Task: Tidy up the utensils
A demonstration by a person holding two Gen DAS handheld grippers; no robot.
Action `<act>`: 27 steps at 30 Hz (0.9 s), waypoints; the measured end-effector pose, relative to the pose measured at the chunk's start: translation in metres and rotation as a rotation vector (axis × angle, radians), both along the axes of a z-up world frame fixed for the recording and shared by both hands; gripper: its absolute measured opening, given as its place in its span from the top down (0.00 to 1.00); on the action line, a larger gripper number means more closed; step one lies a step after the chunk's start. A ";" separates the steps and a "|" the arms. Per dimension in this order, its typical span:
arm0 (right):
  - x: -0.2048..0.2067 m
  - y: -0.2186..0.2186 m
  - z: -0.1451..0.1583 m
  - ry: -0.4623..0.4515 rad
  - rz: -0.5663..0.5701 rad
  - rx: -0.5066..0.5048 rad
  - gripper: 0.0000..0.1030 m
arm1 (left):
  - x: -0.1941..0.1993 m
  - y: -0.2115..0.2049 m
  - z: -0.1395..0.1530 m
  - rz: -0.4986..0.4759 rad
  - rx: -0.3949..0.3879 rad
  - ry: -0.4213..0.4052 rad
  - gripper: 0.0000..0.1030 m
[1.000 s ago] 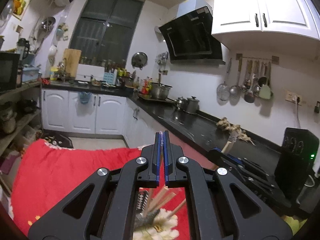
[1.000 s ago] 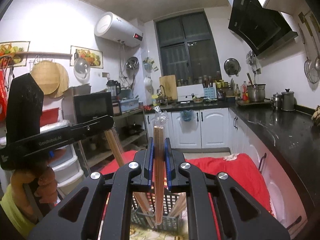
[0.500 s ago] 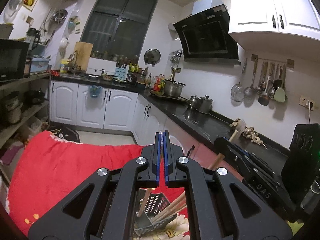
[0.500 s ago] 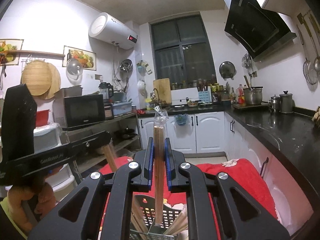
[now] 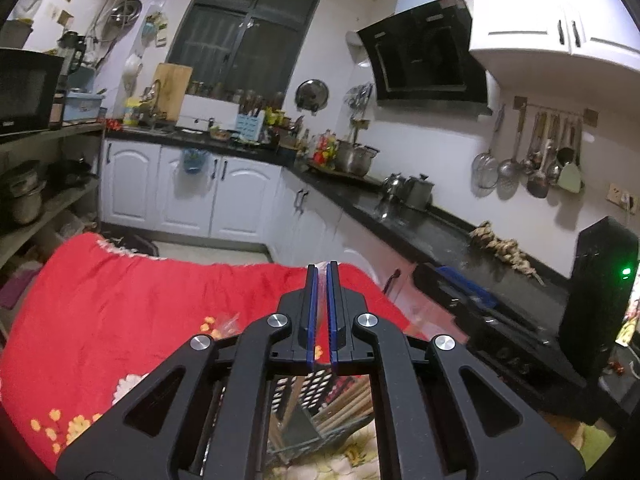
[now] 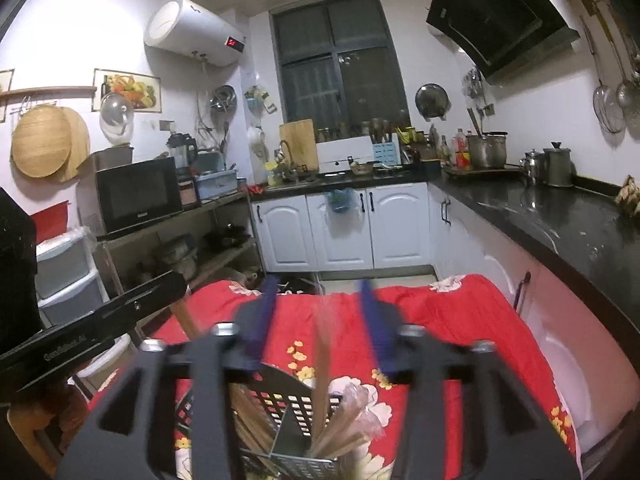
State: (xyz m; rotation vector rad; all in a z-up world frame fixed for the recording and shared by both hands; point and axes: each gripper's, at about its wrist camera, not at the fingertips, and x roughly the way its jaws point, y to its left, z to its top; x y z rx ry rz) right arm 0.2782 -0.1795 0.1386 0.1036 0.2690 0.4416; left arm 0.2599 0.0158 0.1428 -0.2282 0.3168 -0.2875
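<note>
Left wrist view: the left tongs (image 5: 322, 280) are seen clenched, blue pads almost touching. Whether anything thin is pinched between them cannot be told here. Below the tongs, a dark perforated utensil basket (image 5: 316, 396) is seen through the frame, standing on a surface draped with a red floral cloth (image 5: 120, 300). Wooden chopsticks (image 5: 344, 404) are seen leaning in the basket. A black countertop (image 5: 420, 224) runs along the right wall, with pots on it and ladles hung above. The right tongs' body appears as a blurred dark bar at right.

Right wrist view: the right tongs (image 6: 320, 312) are shown released, blurred blue pads well apart; the jaws have just been opening. A bundle of chopsticks in a clear sleeve (image 6: 322, 356) stands upright between the pads, blurred, apparently touched by neither; its lower end is in the basket (image 6: 288, 404). More chopsticks (image 6: 348, 432) are fanned in the basket's right compartment, others in the left. The left tongs (image 6: 176, 284) are seen at far left, side-on, with what is probably a wooden stick (image 6: 186, 316) hanging from their tip toward the basket. A hand (image 6: 44, 412) is partly seen beneath them.
</note>
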 end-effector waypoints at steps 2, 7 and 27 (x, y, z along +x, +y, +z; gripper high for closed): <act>-0.001 -0.003 -0.003 0.012 -0.001 0.002 0.52 | 0.000 0.003 -0.004 0.006 0.002 0.015 0.90; -0.008 -0.014 -0.004 0.009 -0.013 0.007 0.46 | -0.008 0.007 -0.006 0.022 0.014 0.018 0.51; -0.059 -0.054 0.007 -0.002 0.000 0.035 0.22 | -0.062 0.022 0.018 0.059 -0.031 -0.052 0.10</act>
